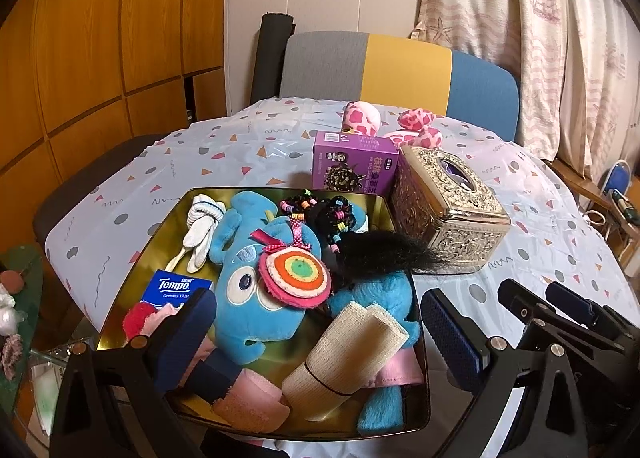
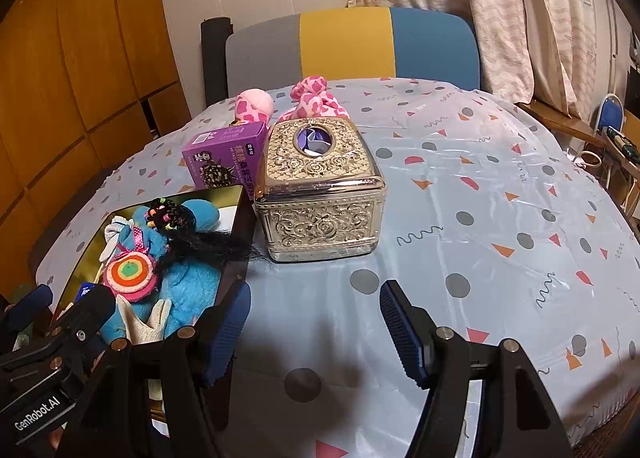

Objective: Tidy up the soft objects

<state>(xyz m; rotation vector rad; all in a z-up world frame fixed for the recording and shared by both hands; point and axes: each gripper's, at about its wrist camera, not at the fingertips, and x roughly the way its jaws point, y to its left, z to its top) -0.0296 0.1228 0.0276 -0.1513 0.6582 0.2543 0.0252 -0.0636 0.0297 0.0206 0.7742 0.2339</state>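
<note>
Gold tin tray (image 1: 394, 217) is nearly packed; both the left gripper (image 1: 320, 322) and right gripper (image 2: 314, 322) gape wide, empty. Next likely fetches the pink spotted plush (image 2: 316, 99) behind the tissue box (image 2: 320, 185).

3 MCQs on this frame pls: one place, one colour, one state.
1. The purple box stands:
A. inside the tray
B. beside the gold tissue box
C. on the chair

2. The big plush toy in the tray is:
A. blue
B. green
C. white

3. The right claw is:
A. shut on a sock
B. shut on nothing
C. open, holding nothing

Key: 1 B, it stands on the tablecloth at the tissue box's left; 2 A, blue fur; 3 C, fingers apart over bare cloth.
</note>
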